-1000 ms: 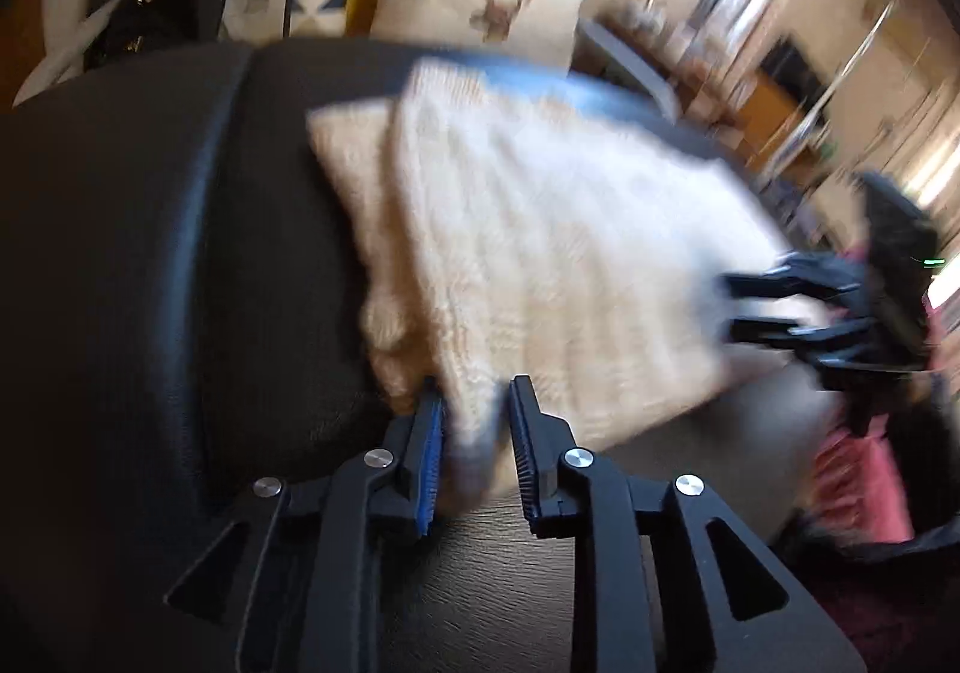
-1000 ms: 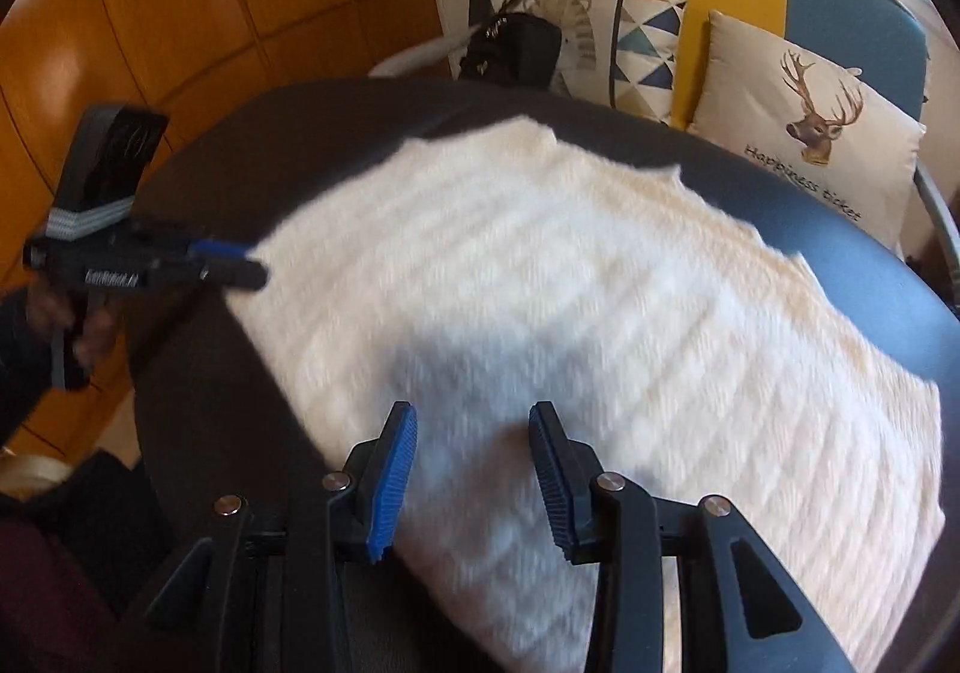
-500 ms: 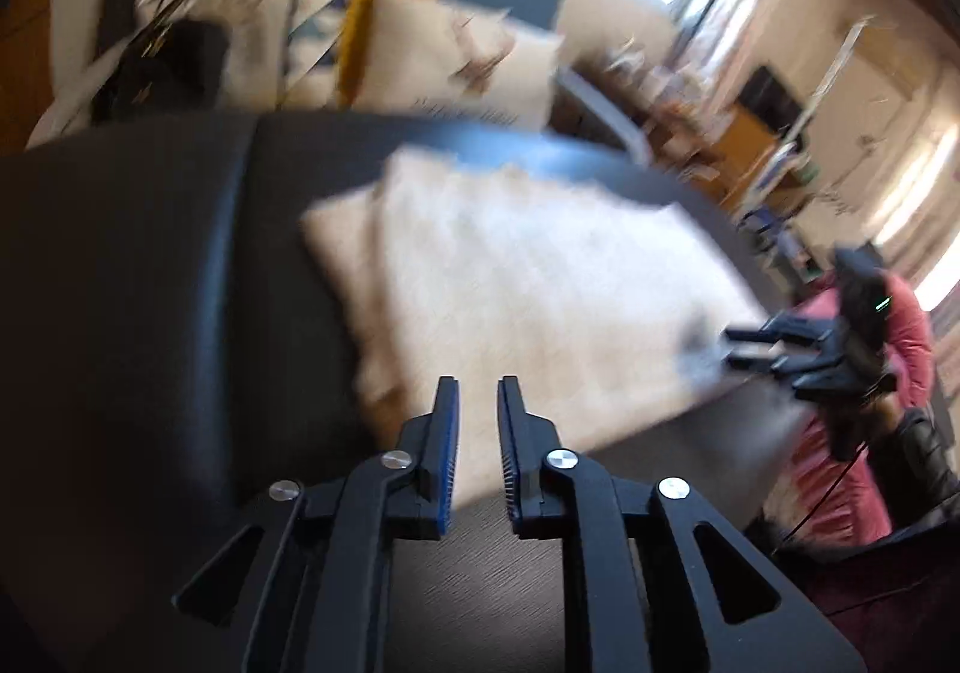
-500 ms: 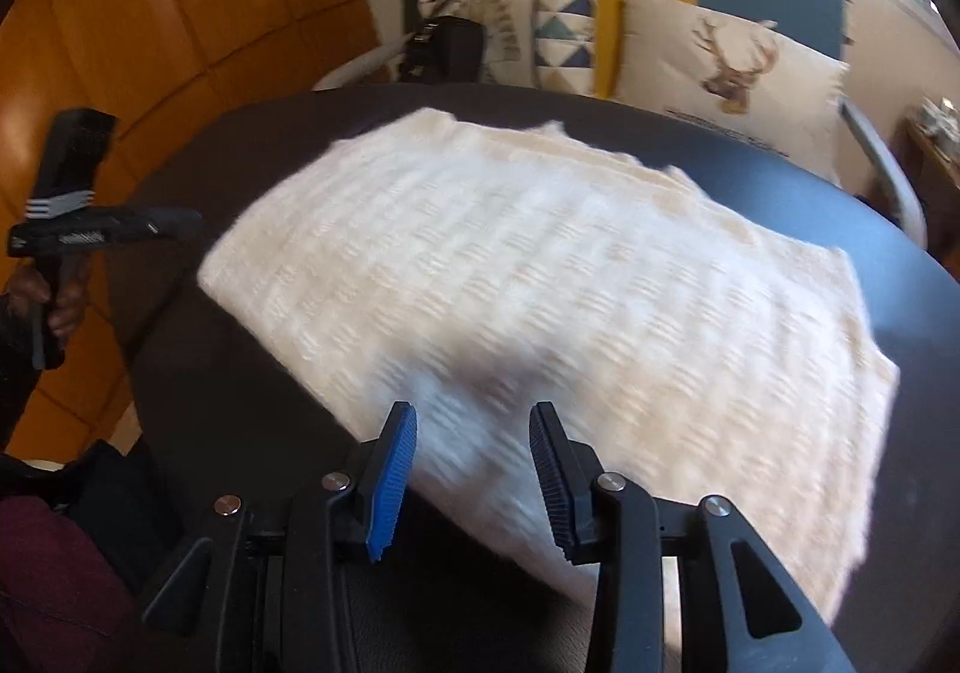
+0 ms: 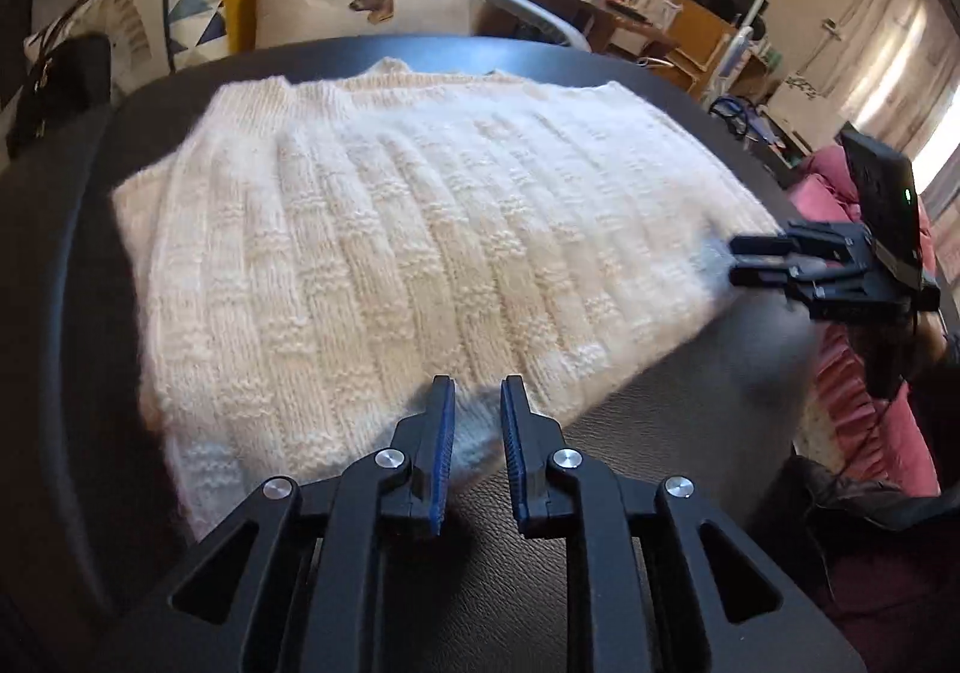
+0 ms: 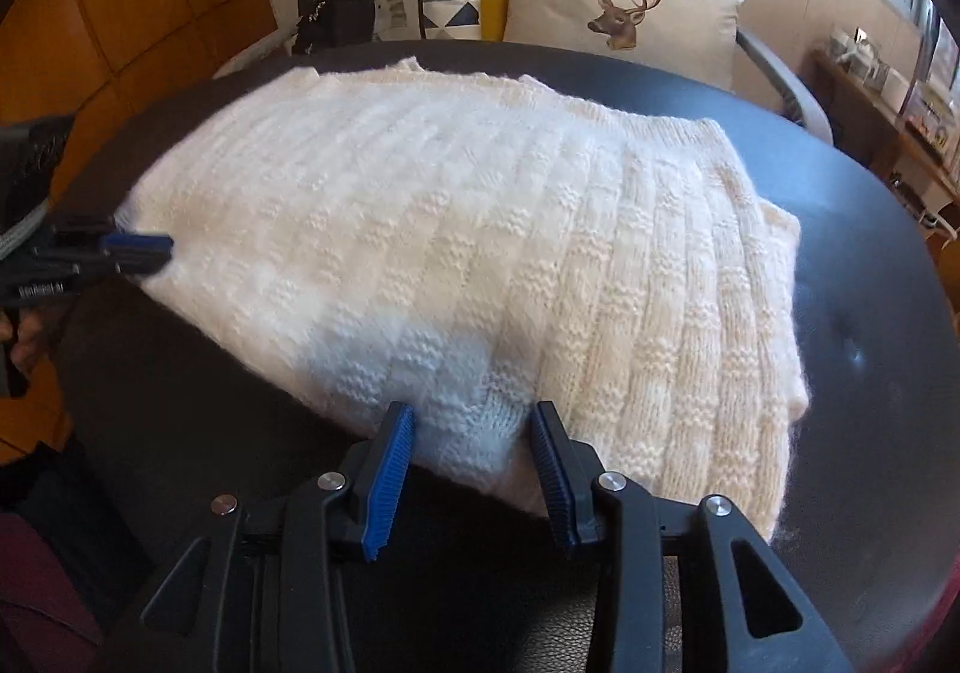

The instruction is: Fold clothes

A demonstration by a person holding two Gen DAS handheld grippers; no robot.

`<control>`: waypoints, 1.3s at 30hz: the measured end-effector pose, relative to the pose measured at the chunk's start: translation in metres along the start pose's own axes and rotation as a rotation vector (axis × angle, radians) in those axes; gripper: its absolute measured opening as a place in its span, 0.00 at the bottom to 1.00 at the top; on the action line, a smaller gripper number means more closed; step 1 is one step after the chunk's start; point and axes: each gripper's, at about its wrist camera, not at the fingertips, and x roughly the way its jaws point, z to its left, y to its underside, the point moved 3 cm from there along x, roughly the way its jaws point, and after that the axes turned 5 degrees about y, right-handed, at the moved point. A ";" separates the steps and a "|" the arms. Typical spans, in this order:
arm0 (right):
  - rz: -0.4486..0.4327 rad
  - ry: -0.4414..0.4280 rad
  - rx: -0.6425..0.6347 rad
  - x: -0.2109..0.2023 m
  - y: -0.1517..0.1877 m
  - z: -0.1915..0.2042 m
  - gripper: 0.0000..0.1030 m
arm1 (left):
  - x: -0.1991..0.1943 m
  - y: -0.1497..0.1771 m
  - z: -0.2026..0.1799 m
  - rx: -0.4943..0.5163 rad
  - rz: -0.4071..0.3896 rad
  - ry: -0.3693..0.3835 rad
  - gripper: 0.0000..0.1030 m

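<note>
Cream knit sweater point(image 5: 414, 253) is seen lying folded and flat on the dark round table point(image 5: 690, 433), with both near corners framed by the tools. Left gripper point(image 5: 474, 403) has just been narrowing; a small gap is kept between its blue pads and the hem fold lies between them, apparently unpinched, so it is read as released. Right gripper point(image 6: 474, 427) is held wider, the near edge resting between its spread pads without being pressed. Risk is judged as follows: only the top layer could be caught (the knit is thick and fuzzy), so the stacked layers might slide apart or the fold skew if one side is lifted sooner. Bare tabletop is left on all sides; cushions point(image 6: 618, 7) and a black bag point(image 5: 60, 85) stand well behind.
</note>
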 end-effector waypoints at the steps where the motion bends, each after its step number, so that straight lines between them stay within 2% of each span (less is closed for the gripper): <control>1: -0.026 -0.010 0.000 -0.005 -0.008 0.001 0.39 | -0.006 -0.003 -0.004 0.017 -0.023 0.009 0.16; 5: -0.116 0.042 0.004 -0.007 -0.046 -0.003 0.40 | -0.023 -0.027 -0.006 0.022 -0.112 0.014 0.17; 8: -0.110 0.090 0.058 0.013 -0.066 -0.015 0.40 | -0.016 -0.036 0.013 -0.038 -0.125 -0.045 0.17; 11: -0.078 0.087 0.112 0.033 -0.063 -0.025 0.42 | 0.003 -0.024 0.035 -0.131 -0.105 -0.126 0.17; 15: -0.103 0.067 0.135 0.031 -0.057 -0.027 0.43 | -0.011 -0.015 0.039 -0.216 -0.184 -0.085 0.18; 19: -0.155 0.046 0.154 0.014 -0.077 -0.027 0.43 | -0.029 -0.044 0.042 -0.211 -0.276 -0.100 0.20; 21: -0.161 0.063 0.128 0.017 -0.090 -0.024 0.43 | -0.024 -0.058 0.051 -0.215 -0.270 -0.133 0.21; 23: -0.149 0.072 0.118 0.028 -0.099 -0.021 0.43 | -0.006 -0.061 0.061 -0.219 -0.210 -0.198 0.21; 25: -0.134 0.088 0.094 0.041 -0.098 -0.016 0.44 | 0.016 -0.052 0.071 -0.217 -0.116 -0.259 0.21; 28: -0.116 0.123 0.043 0.056 -0.094 -0.009 0.44 | 0.011 -0.034 0.066 -0.203 -0.154 -0.245 0.21; 30: -0.105 0.113 0.037 0.052 -0.098 -0.006 0.44 | 0.003 -0.029 0.065 -0.236 -0.169 -0.215 0.21; 32: -0.138 0.074 0.040 0.043 -0.109 -0.002 0.44 | -0.008 -0.029 0.069 -0.289 -0.205 -0.170 0.21; 36: -0.185 -0.016 -0.023 0.037 -0.132 0.030 0.44 | -0.026 -0.052 0.072 -0.298 -0.303 -0.131 0.21; 38: -0.186 -0.044 -0.062 0.043 -0.142 0.050 0.44 | -0.020 -0.069 0.073 -0.277 -0.302 -0.135 0.21; 39: -0.172 -0.051 -0.072 0.050 -0.145 0.059 0.44 | -0.010 -0.075 0.074 -0.259 -0.269 -0.153 0.21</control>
